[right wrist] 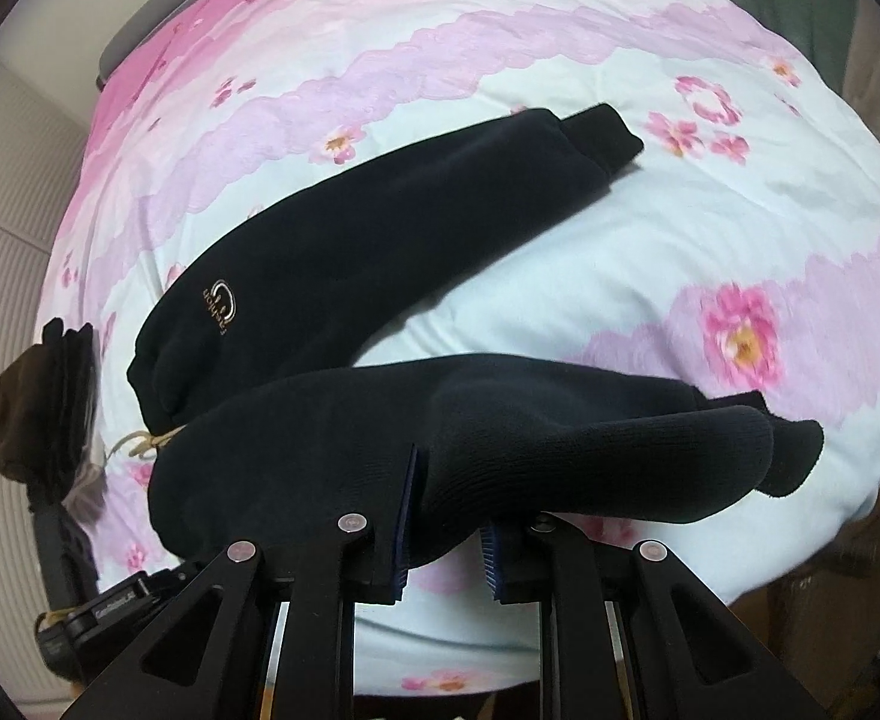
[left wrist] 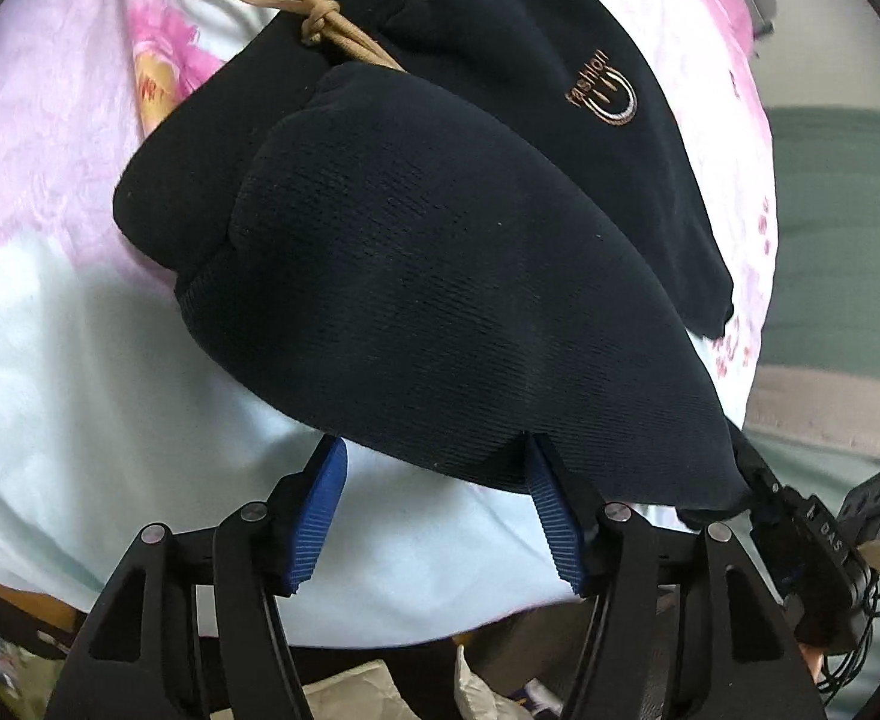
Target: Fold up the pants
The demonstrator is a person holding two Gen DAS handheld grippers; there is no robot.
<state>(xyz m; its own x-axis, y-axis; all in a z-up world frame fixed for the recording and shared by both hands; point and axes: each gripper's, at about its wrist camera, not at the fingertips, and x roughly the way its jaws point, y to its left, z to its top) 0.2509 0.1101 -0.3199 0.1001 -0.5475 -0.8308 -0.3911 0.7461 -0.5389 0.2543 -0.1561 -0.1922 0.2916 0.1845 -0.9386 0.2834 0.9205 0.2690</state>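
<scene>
Black pants (left wrist: 440, 276) with a tan drawstring (left wrist: 320, 18) and a gold logo (left wrist: 610, 96) lie on a floral bed cover (left wrist: 80, 312). One leg (right wrist: 380, 222) lies flat across the bed. The other leg (right wrist: 499, 438) is lifted and draped near the cameras. My left gripper (left wrist: 440, 462) has its jaws wide apart, with the pants' edge resting over the blue fingertips (left wrist: 544, 474). My right gripper (right wrist: 448, 516) is shut on the lifted leg's fabric near the cuff (right wrist: 757, 450).
The bed edge runs along the bottom of both views. A green and grey surface (left wrist: 847, 240) lies beyond the bed. The right gripper's body (left wrist: 829, 540) shows at the left wrist view's lower right. A wall (right wrist: 8, 180) stands at the left.
</scene>
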